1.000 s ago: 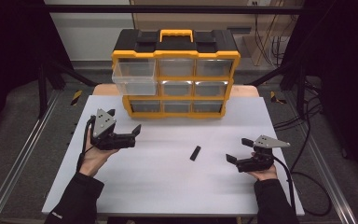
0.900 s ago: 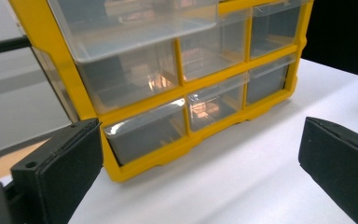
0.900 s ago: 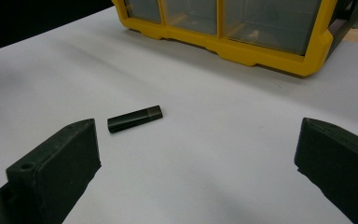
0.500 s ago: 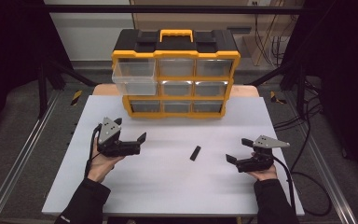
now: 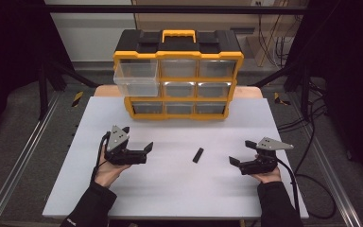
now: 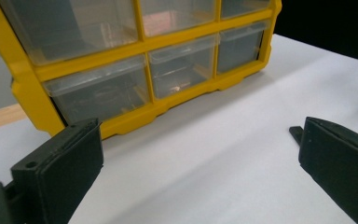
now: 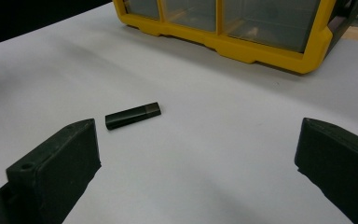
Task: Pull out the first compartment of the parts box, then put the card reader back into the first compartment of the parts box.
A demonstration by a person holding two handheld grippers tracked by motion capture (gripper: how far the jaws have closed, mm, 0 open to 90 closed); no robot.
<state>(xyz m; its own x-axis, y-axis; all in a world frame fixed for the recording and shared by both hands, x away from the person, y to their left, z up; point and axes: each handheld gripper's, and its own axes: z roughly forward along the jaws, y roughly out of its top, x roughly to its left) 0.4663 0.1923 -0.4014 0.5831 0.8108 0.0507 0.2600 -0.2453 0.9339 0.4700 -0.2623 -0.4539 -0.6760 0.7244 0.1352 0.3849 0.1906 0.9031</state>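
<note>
a small black stick (image 5: 198, 154) lies flat on the white table (image 5: 179, 189), between the 2 grippers and apart from both. the left gripper (image 5: 142, 152), jaws wide apart, points toward it. the right gripper (image 5: 240, 159), jaws also spread and empty, faces it from the other side. a yellow drawer cabinet (image 5: 178, 75) stands behind.

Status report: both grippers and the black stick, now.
Left gripper open, empty. Right gripper open, empty. Black stick flat on the white table between them, untouched. Nothing blocking it.
</note>
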